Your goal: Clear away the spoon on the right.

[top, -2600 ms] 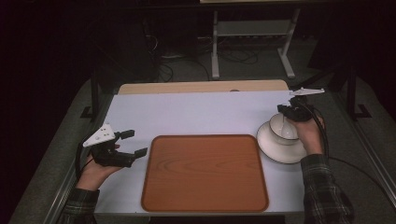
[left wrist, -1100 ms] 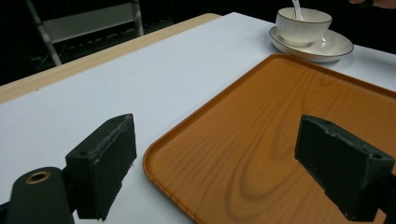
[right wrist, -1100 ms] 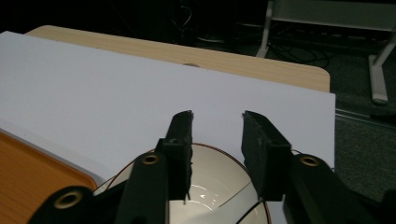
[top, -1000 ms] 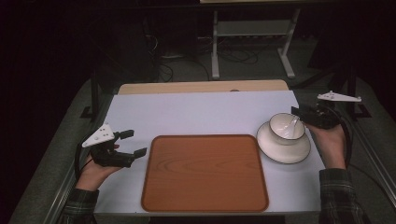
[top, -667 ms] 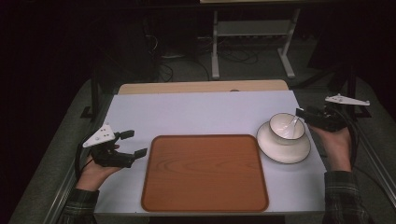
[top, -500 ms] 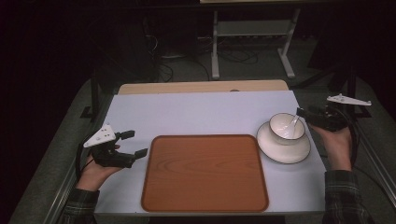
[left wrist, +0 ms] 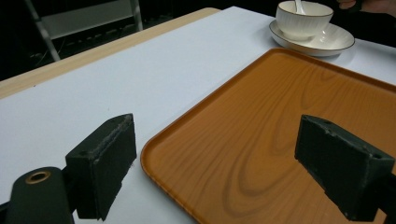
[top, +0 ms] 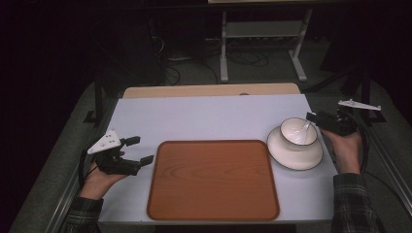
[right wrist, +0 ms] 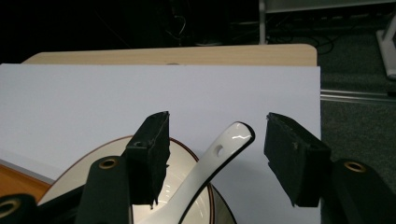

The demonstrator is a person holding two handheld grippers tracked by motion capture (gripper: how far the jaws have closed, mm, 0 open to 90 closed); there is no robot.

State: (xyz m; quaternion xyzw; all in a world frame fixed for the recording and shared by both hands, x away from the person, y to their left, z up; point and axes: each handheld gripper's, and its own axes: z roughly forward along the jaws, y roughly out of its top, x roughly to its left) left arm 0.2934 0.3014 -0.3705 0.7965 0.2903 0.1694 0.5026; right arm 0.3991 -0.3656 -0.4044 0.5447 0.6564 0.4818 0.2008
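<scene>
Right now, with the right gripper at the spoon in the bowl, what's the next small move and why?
Probably close the right gripper on the spoon. Its jaws have just been opening and now stand either side of the handle without pressing it, and the handle sticks up out of the bowl on the saucer, so it looks lined up.

High view from above the near edge, looking forward and down over the whole desk (top: 209, 114), left gripper view low and close at the tray's (left wrist: 280, 140) left edge, facing across to the bowl (left wrist: 303, 18), right gripper view tight over that same bowl (right wrist: 187, 196), facing the desk's far edge
</scene>
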